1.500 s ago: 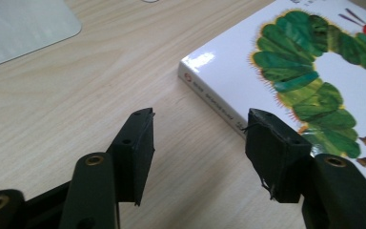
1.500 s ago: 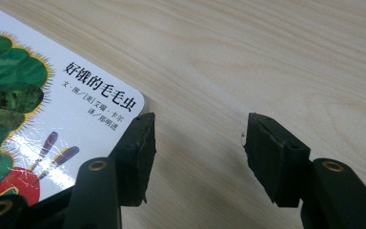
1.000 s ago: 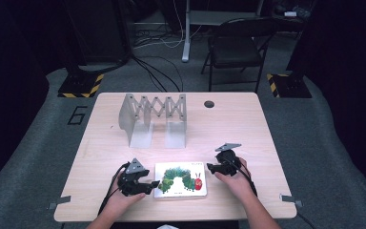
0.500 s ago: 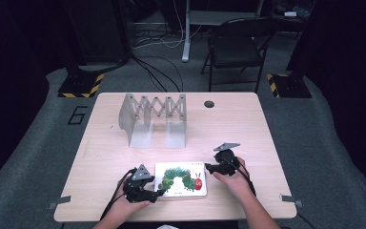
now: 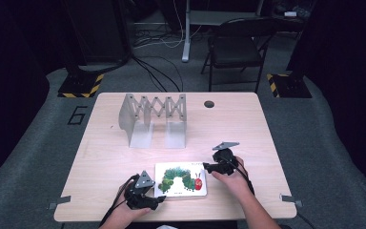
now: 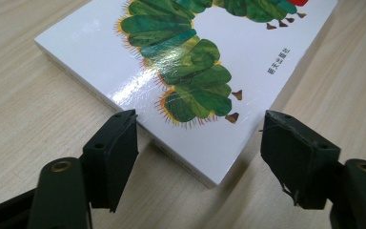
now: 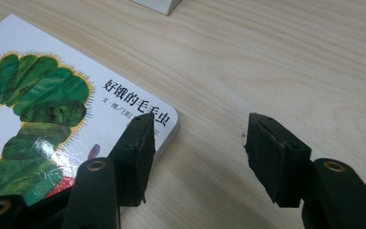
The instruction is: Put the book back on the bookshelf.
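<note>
Sliding down along the table (image 5: 124,143), the left claw (image 5: 158,200) has just been spreading its jaws around the book's (image 5: 180,179) near corner without gripping, while the right claw (image 5: 205,166) waits released at the far corner.

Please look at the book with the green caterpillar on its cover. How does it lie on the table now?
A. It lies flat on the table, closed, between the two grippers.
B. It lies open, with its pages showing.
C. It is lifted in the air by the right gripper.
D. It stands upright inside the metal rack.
A: the book lies flat and closed on the table, with the left gripper at one corner and the right gripper at another; both have open jaws.
</note>
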`<state>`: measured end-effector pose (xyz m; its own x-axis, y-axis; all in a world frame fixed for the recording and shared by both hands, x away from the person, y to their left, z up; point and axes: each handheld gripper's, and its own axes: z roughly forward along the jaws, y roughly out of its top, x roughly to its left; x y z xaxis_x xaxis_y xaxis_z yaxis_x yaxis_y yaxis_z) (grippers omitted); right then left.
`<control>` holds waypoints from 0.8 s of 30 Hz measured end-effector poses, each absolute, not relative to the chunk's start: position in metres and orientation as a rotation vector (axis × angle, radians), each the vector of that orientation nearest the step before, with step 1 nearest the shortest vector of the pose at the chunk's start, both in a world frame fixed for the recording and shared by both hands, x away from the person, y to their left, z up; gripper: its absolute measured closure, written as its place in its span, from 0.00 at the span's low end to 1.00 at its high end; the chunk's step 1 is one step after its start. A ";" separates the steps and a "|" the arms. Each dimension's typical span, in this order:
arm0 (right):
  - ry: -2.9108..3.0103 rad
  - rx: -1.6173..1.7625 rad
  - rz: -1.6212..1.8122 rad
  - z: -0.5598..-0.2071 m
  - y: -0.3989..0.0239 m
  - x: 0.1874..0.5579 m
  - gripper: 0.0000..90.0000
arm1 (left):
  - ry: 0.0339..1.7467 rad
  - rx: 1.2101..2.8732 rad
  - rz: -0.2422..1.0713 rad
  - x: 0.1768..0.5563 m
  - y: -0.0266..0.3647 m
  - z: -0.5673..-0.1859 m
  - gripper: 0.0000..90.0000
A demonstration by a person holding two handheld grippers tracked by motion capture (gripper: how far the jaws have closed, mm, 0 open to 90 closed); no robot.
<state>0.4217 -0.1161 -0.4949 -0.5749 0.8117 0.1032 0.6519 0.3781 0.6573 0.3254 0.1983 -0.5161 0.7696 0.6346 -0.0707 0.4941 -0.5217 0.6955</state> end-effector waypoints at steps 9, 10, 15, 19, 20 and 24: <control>2.426 1.270 1.008 -0.497 -0.108 0.427 0.47 | 0.845 2.225 0.262 0.326 0.199 -0.521 0.28; 2.436 1.278 0.998 -0.497 -0.107 0.427 0.47 | 0.840 2.230 0.268 0.325 0.199 -0.521 0.28; 2.464 1.282 1.001 -0.501 -0.100 0.432 0.47 | 0.832 2.237 0.276 0.324 0.197 -0.522 0.26; 2.478 1.315 1.030 -0.503 -0.097 0.435 0.46 | 0.839 2.221 0.287 0.325 0.196 -0.523 0.24; 2.491 1.309 1.037 -0.504 -0.097 0.437 0.46 | 0.836 2.227 0.282 0.326 0.196 -0.523 0.24; 2.492 1.349 1.040 -0.507 -0.096 0.440 0.45 | 0.833 2.215 0.291 0.328 0.194 -0.524 0.24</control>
<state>0.4402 -0.0958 -0.5070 -0.5945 0.7775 0.2050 0.6927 0.3658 0.6216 0.3282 0.1939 -0.5238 0.7636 0.6442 -0.0440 0.4765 -0.5162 0.7117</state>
